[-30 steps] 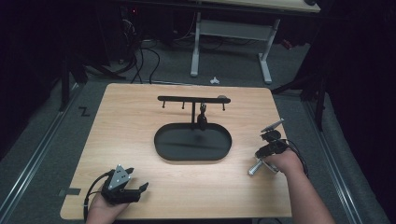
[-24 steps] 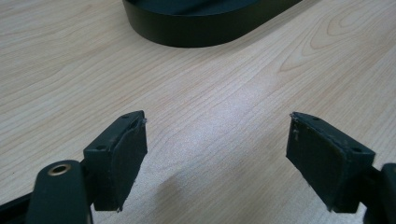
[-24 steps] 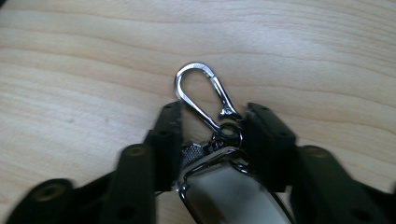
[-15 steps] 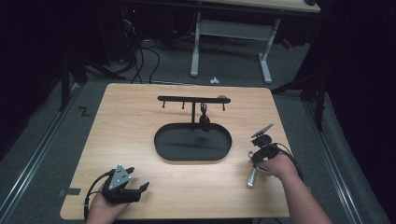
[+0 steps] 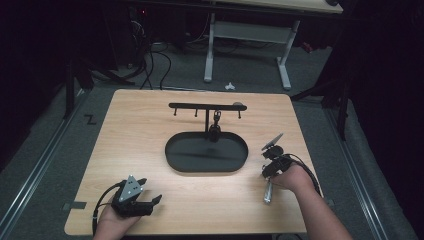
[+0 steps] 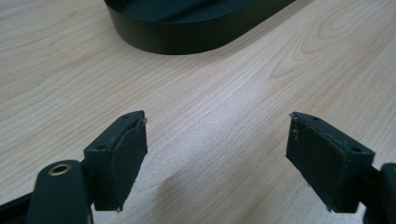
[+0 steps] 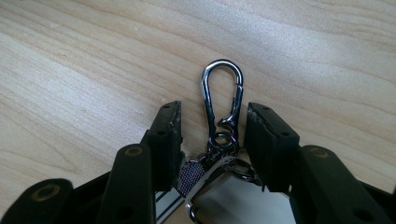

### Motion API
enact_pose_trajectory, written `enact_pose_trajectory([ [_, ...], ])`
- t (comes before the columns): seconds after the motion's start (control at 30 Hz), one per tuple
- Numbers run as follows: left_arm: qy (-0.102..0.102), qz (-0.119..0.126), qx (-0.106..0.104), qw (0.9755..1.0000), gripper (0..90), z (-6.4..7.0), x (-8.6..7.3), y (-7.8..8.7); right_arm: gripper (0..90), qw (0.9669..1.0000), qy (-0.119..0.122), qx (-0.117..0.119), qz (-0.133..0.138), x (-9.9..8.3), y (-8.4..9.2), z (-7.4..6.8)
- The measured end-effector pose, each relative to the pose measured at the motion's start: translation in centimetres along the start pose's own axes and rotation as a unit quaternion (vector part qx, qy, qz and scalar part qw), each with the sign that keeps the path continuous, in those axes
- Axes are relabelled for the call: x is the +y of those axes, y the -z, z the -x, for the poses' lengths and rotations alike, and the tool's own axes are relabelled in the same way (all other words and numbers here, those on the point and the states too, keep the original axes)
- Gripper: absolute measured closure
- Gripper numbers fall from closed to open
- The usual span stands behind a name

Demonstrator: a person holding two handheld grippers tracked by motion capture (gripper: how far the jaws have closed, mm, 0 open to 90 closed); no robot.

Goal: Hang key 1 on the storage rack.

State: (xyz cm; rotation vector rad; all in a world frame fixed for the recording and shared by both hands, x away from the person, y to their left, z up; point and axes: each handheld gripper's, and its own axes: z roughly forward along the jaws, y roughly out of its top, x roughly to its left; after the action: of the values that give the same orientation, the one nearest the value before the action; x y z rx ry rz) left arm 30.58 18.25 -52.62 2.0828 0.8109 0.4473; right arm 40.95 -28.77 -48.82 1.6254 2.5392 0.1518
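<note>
High view: the left claw (image 5: 150, 201) is being held spread and empty at the surface's (image 5: 150, 125) near left corner. At the right, the right claw (image 7: 212, 128), whose jaws have just been opening, is being held apart around a keychain clip (image 7: 223, 100) lying on the wood, beside the black tray (image 5: 206, 152).

Dim room, grey carpet floor (image 5: 60, 150), white-legged desk (image 5: 250, 30) behind wooden table (image 5: 140, 130).

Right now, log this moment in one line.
left gripper: open, idle | right gripper: jaws just opening, straddling keychain clip on table
</note>
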Motion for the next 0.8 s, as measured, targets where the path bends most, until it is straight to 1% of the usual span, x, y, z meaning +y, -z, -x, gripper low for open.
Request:
enact_pose_trajectory([
  [0.07,0.0,-0.001,-0.001,1.0,21.0,0.0,0.0,0.0,56.3,0.9999,0.011,-0.005,0.002,-0.1,0.0,-0.1],
  [0.1,-0.001,-0.001,-0.001,1.0,21.0,0.0,0.0,0.0,57.9,0.9999,0.014,-0.006,0.0,-0.1,0.0,-0.2],
  [0.17,0.001,0.0,-0.002,1.0,21.0,0.1,0.0,-0.1,63.7,0.9997,0.025,-0.002,-0.004,-0.1,0.1,-0.3],
  [0.23,0.0,-0.001,-0.003,1.0,21.0,0.1,0.0,-0.1,71.8,0.9995,0.027,0.012,-0.006,-0.1,0.1,-0.4],
  [0.33,-0.001,0.0,-0.004,1.0,21.0,0.1,0.1,-0.1,73.8,0.9995,0.03,0.009,-0.008,0.0,0.1,-0.5],
  [0.43,-0.001,0.0,-0.005,1.0,21.0,0.1,0.1,-0.1,74.6,0.9995,0.03,0.005,-0.003,-0.1,0.1,-0.7],
  [0.5,0.0,0.001,-0.005,1.0,21.0,0.1,0.1,0.0,75.1,0.9995,0.033,-0.004,-0.002,-0.2,0.1,-1.0],
  [0.53,0.0,0.001,-0.004,1.0,21.1,0.1,0.1,0.0,75.5,0.9995,0.031,-0.008,-0.001,-0.2,0.1,-1.0],
  [0.6,0.001,0.002,-0.004,1.0,21.1,0.1,0.1,0.0,76.1,0.9997,0.023,-0.008,0.001,-0.1,0.1,-1.1],
  [0.63,0.001,0.002,-0.004,1.0,21.1,0.1,0.1,0.0,76.6,0.9999,0.015,-0.003,0.001,-0.1,0.2,-1.0],
  [0.67,0.001,0.002,-0.004,1.0,21.1,0.1,0.1,0.0,79.1,1.0,0.009,0.001,-0.001,-0.1,0.3,-0.8],
  [0.7,0.001,0.002,-0.004,1.0,21.1,0.1,0.1,-0.1,84.5,0.9999,-0.001,0.006,0.008,0.0,0.7,-0.6],
  [0.73,0.001,0.001,-0.005,1.0,21.1,0.1,0.1,-0.1,84.6,0.9998,-0.012,0.013,0.01,0.0,1.0,-0.3],
  [0.77,0.001,0.001,-0.005,1.0,21.1,0.1,0.1,-0.1,84.6,0.9999,-0.008,0.013,0.007,0.0,1.0,-0.1],
  [0.8,0.0,0.0,-0.005,1.0,21.1,0.1,0.1,-0.1,84.6,1.0,-0.004,0.002,0.004,0.0,0.9,-0.1],
])
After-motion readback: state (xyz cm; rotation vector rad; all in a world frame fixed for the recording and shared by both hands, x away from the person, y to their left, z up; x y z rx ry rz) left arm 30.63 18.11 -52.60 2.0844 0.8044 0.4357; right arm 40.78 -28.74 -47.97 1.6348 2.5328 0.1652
